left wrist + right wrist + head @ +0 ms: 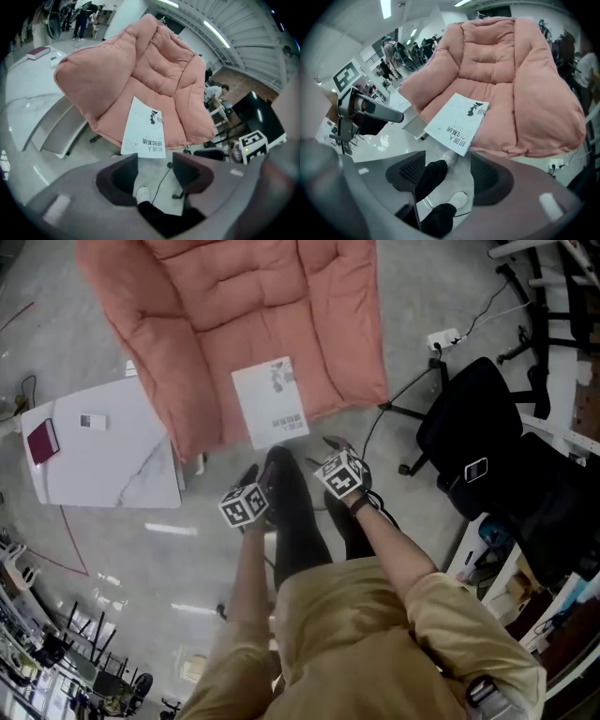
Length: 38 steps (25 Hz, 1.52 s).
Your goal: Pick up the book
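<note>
Book (271, 401), white-covered, lies flat at the front edge of the seat of a pink cushioned chair (234, 306), its near end overhanging that edge. Both claws hover short of it without touching, tilted down toward it. The left claw (154, 165) is released, jaws apart and empty, with the book just beyond its tips. The right claw (447, 166) is also released and empty, off the book's near right corner.

The book's (272, 401) smaller cover print is too small to read.
</note>
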Tool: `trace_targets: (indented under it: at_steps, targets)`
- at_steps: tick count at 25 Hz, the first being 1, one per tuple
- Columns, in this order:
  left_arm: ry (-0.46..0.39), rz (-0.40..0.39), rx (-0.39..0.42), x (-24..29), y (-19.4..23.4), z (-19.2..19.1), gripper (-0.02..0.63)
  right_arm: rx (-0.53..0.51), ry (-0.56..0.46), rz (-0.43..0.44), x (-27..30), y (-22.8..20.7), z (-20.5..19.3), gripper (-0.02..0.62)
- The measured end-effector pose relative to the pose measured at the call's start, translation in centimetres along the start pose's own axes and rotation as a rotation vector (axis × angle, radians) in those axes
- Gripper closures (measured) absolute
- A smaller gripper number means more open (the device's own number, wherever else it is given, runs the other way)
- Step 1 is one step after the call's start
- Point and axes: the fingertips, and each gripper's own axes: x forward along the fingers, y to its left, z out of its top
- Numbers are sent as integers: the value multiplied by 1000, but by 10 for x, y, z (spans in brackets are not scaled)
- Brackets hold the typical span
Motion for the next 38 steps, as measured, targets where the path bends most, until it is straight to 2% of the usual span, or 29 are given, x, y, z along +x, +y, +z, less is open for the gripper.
trace_targets:
  at_steps: [4, 7, 14, 20, 23, 29, 32, 35, 37, 38]
  targets:
    - [24, 9, -46, 34, 20, -8, 348, 224, -39, 17, 18, -22, -22, 287]
    - [21, 6, -93, 53, 37, -10, 325, 343, -68, 17, 32, -36, -31, 282]
    - [41, -11, -167, 85, 55, -22, 287, 466, -94, 32, 61, -54, -48, 268]
    - [-8, -36, -210, 107, 70, -18, 228, 557, -162, 63, 82, -62, -45, 258]
    - [-13, -25, -205, 120, 80, -17, 201, 631, -213, 85, 95, -66, -41, 236]
    - [-50, -28, -250, 135, 93, -17, 202, 791, -317, 184, 118, -67, -24, 278]
    - [-63, -42, -264, 136, 95, -13, 245, 832, -334, 232, 129, -66, -15, 327]
    - [-45, -66, -251, 141, 92, -11, 349, 889, -349, 286, 137, -66, -6, 405]
    - [-20, -74, -231, 145, 87, -10, 452, 894, -340, 286, 139, -67, -4, 488]
    - [-16, -75, -227, 145, 84, -9, 489, 886, -334, 284, 138, -66, -3, 499]
